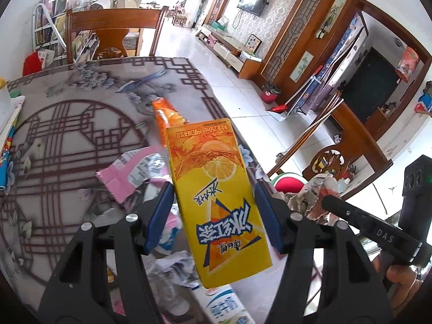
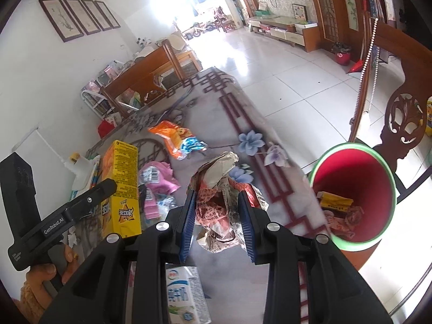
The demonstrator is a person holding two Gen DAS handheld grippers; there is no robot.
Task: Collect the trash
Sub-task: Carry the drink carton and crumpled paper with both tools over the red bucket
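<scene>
My left gripper (image 1: 213, 191) is shut on a yellow iced-tea carton (image 1: 216, 202) and holds it upright above the table; the same carton (image 2: 121, 183) shows at the left of the right wrist view. My right gripper (image 2: 216, 193) is shut on a crumpled newspaper ball (image 2: 216, 183), lifted near the table's right edge; the ball (image 1: 316, 191) also appears in the left wrist view. A bin with a green rim and red inside (image 2: 359, 170) stands just off that edge, with some trash in it.
On the patterned table (image 2: 216, 102) lie an orange snack bag (image 2: 175, 137), a pink wrapper (image 2: 158, 178), clear plastic scraps and a white milk carton (image 2: 186, 294). A wooden chair (image 1: 113, 27) stands at the far end, another (image 2: 405, 113) behind the bin.
</scene>
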